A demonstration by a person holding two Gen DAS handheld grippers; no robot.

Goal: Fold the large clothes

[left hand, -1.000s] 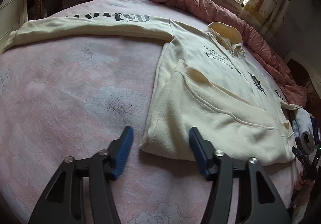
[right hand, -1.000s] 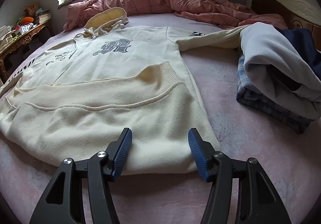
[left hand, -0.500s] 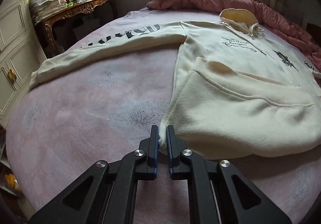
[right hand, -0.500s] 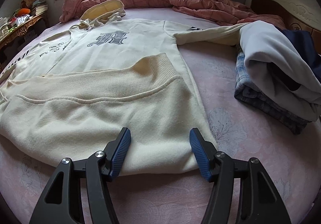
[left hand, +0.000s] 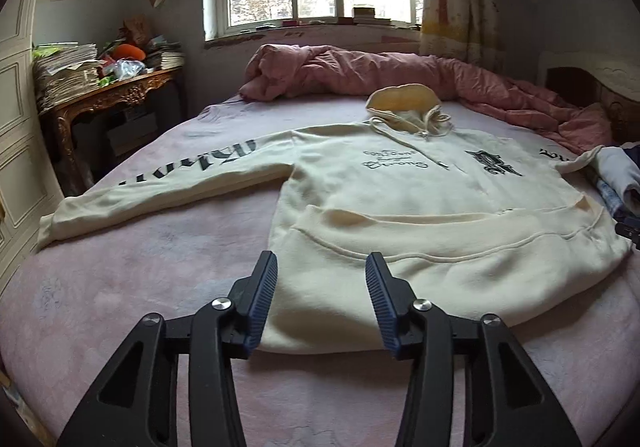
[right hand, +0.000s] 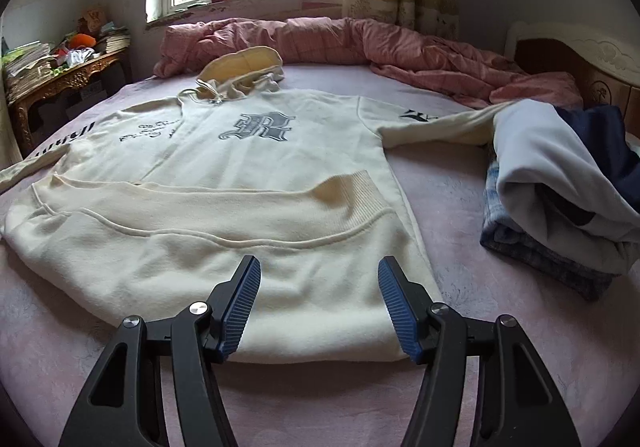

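Cream hoodie (left hand: 420, 207) dead ahead at twelve o'clock, sleeves running nine to three — left gripper (left hand: 322, 299) opening, gripping nothing; right gripper (right hand: 320, 305) released, equally near

We are losing the hoodie's (left hand: 420, 207) right sleeve (right hand: 440, 125) where it is running under the clothes pile (right hand: 560, 183) by the bed's (right hand: 480, 387) right edge, so its cuff is hidden. The small script (left hand: 394, 161) on the chest is blurring beyond reading. The desk's (left hand: 100, 95) clutter is staying too small to sort. The pile is getting cut off at the right edge in the left wrist view.
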